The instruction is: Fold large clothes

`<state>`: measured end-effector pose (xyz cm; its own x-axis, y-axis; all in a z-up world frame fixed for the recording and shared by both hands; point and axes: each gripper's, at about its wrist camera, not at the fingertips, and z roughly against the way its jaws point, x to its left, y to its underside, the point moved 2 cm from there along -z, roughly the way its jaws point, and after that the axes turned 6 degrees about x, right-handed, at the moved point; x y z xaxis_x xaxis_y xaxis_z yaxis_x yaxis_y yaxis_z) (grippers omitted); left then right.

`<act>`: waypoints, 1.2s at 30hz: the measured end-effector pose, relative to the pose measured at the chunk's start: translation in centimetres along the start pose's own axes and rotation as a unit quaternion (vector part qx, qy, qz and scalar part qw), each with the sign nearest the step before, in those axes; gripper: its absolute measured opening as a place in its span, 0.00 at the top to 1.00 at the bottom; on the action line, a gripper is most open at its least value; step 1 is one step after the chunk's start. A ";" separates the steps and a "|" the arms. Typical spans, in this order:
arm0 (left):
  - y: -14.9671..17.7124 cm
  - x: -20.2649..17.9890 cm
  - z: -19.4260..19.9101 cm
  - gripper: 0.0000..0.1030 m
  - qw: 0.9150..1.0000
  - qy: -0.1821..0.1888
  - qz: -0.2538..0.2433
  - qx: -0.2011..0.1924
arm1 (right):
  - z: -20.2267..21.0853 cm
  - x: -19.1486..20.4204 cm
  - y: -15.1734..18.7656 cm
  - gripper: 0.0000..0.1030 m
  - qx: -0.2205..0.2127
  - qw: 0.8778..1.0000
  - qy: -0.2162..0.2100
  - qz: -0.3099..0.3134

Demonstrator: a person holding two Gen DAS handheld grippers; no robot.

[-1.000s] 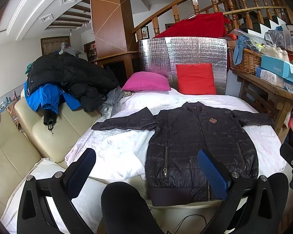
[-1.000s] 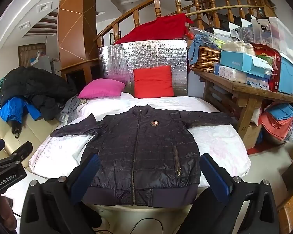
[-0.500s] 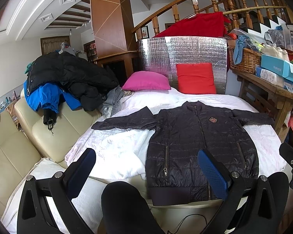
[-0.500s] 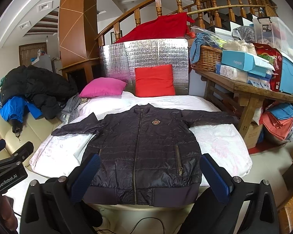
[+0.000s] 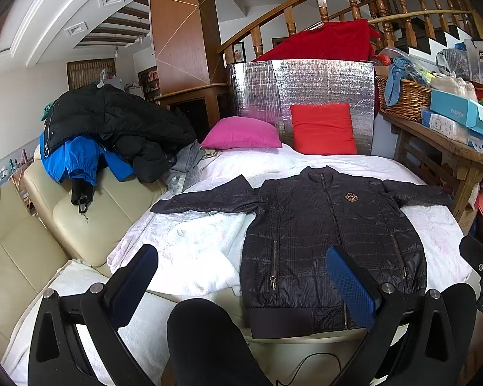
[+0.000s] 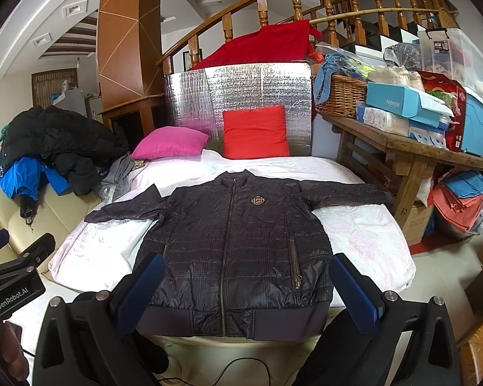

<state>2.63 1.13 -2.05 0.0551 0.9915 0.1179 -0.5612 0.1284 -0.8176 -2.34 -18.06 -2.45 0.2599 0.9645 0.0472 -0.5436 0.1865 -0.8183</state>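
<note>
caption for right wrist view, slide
Open right tongs hover over the hem of a dark jacket spread flat on the bed.

Right tongs (image 6: 246,286) crept slightly fwd toward jacket (image 6: 238,247) (left view approx. unchanged).

A dark quilted jacket (image 5: 331,241) lies flat, front up and zipped, on a white-covered bed (image 5: 193,251), both sleeves spread outward. The left gripper (image 5: 241,276) hovers near the hem with its blue-padded fingers (image 5: 349,284) wide apart — gripping nothing. A pink pillow (image 5: 241,133) and a red pillow (image 5: 322,128) rest at the head of the bed against a silver foil panel (image 5: 306,87). Coats (image 5: 109,128) are heaped on a cream sofa (image 5: 90,206) at left; a cluttered wooden table (image 5: 450,148) stands at right.
</note>
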 end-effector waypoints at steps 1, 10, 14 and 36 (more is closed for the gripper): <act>0.0 0.0 0.0 0.00 1.000 0.000 0.000 0.000 | 0.0 0.0 -0.1 0.00 0.000 1.000 0.000 0.000; 0.0 0.1 -0.1 0.00 1.000 0.001 0.000 0.002 | -0.1 0.1 -0.1 0.00 0.002 1.000 0.000 0.002; 0.0 0.0 -0.2 0.00 1.000 0.001 -0.002 0.003 | -0.1 0.1 -0.1 0.00 0.003 1.000 0.000 0.002; -0.3 -0.7 -1.1 0.00 1.000 -0.001 -0.009 0.015 | -1.2 -0.5 -0.4 0.00 0.011 1.000 -0.001 -0.005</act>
<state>3.65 0.44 -2.45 0.0638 0.9890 0.1334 -0.5839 0.1454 -0.7987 -1.32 -18.83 -2.84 0.2640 0.9629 0.0566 -0.5577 0.2002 -0.8056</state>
